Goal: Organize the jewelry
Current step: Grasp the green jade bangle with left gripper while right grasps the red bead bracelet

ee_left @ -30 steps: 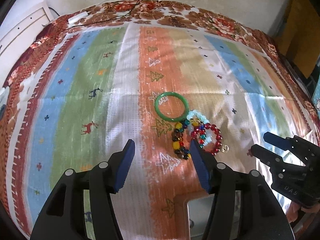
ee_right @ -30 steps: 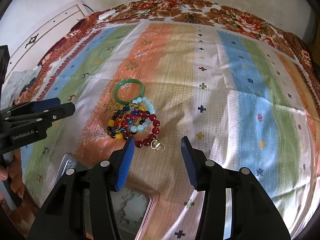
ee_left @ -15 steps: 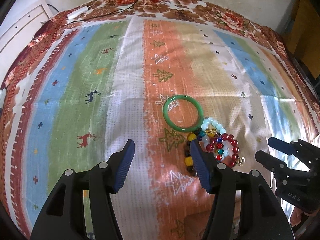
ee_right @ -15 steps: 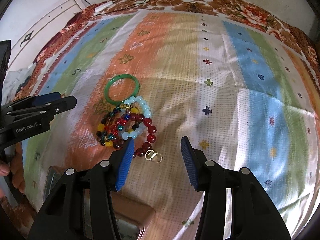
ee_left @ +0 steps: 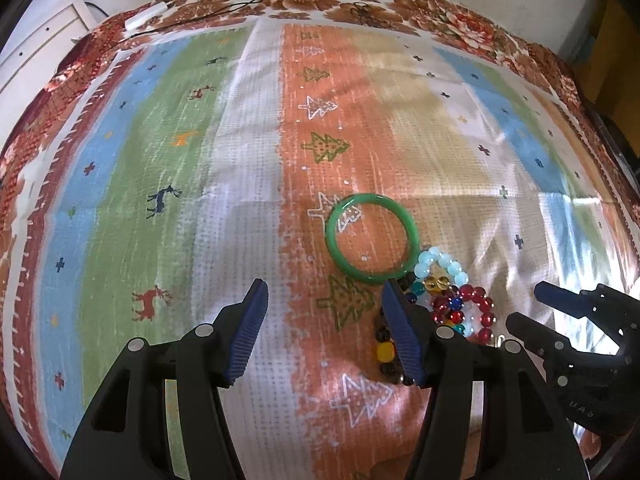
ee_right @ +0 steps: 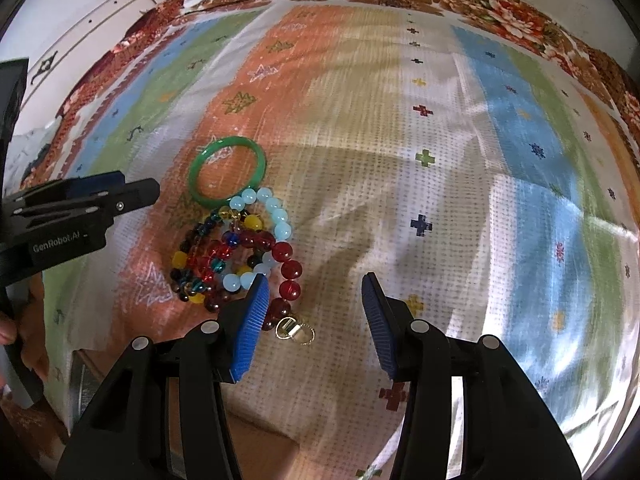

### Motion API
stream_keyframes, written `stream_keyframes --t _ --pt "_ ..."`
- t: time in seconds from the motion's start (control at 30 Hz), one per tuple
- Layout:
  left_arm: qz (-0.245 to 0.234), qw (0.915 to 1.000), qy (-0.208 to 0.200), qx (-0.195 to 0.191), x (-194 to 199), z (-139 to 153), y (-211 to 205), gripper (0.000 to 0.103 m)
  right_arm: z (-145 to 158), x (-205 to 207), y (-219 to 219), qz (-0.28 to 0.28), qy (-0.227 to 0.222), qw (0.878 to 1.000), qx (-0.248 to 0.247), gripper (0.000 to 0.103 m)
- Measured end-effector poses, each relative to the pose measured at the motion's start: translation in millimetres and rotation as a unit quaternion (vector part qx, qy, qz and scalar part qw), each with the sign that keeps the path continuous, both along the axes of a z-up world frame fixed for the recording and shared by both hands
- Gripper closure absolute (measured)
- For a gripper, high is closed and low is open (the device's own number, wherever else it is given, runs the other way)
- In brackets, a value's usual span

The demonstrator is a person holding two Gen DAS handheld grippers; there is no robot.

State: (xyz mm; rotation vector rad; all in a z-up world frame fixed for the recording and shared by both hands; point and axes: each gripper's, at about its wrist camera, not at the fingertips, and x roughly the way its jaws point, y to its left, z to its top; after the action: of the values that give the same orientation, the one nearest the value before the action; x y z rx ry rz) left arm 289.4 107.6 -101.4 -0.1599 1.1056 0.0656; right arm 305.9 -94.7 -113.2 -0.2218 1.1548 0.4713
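Two grippers: both hover above the cloth with nothing between their blue-padded fingers.
Left gripper [ee_left: 322, 300]: jaws set wide apart, holding nothing; its right finger covers part of the bead pile just below the smooth green ring bangle [ee_left: 372, 243].
Right gripper [ee_right: 314, 294]: jaws spread apart, holding nothing; its left pad overlaps the near edge of the pile, on the side away from the green bangle.
Green bangle: lies flat on the orange stripe of the striped cloth with tree and deer motifs [ee_left: 248, 184]; its near rim touches the pale beads. In the right wrist view it [ee_right: 228, 171] sits at the far end of the pile.
Pale blue bead bracelet [ee_right: 276, 216]: curled just beside the green bangle, touching it, partly under the other strands.
Dark red round-bead bracelet [ee_right: 290, 268]: loops along the pile's right edge, on the side farther from the green bangle, ending at a small gold clasp [ee_right: 296, 330] between the right gripper's fingers.
Mixed yellow, black and teal bead strand [ee_right: 192, 264]: tangled with the red beads, below and left of the green bangle.
Pile as a whole: strands overlap; which lies on top cannot be told throughout.
White door with dark handle [ee_right: 80, 44]: beyond the cloth's far left corner, well apart from the green bangle.
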Motion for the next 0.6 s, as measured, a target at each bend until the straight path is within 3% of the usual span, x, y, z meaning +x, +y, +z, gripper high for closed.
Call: stream_keyframes --t 0.6 --pt "-0.009 0.9998 0.018 0.004 27.7 -20.8 -2.5 0.044 -26.3 19.5 14.2 0.012 0.018 0.999 -0.031 0.055"
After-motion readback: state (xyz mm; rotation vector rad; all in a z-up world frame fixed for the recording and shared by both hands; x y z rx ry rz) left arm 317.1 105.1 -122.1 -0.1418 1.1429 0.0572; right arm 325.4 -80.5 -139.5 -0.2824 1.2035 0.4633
